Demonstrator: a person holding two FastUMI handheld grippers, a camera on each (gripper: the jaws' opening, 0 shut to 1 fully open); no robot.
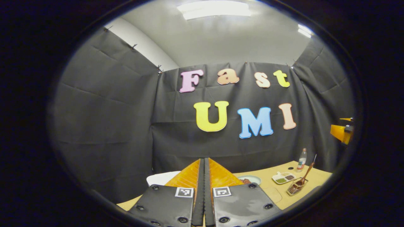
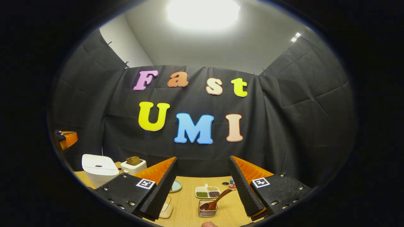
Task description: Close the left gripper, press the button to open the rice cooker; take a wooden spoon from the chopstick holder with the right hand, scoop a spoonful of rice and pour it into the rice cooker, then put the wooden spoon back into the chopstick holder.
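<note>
The white rice cooker (image 2: 99, 168) stands at the table's left with its lid down; its edge (image 1: 161, 178) peeks out behind my left gripper (image 1: 204, 160), which is shut with nothing between its fingers and held above the table. A wooden spoon (image 2: 217, 198) leans in the wire chopstick holder (image 2: 207, 210), bowl down. My right gripper (image 2: 202, 160) is open and empty, above and behind the holder. The holder (image 1: 296, 187) and spoon (image 1: 305, 175) also lie far right in the left gripper view. A divided tray (image 2: 207, 191) holds grains.
A small plate (image 2: 175, 186) and a white box with a brown object (image 2: 134, 165) sit near the cooker. A bottle (image 1: 302, 159) stands behind the tray (image 1: 283, 177). The other gripper (image 1: 342, 131) hangs at the far right. A fingertip (image 2: 208, 224) shows at the bottom edge.
</note>
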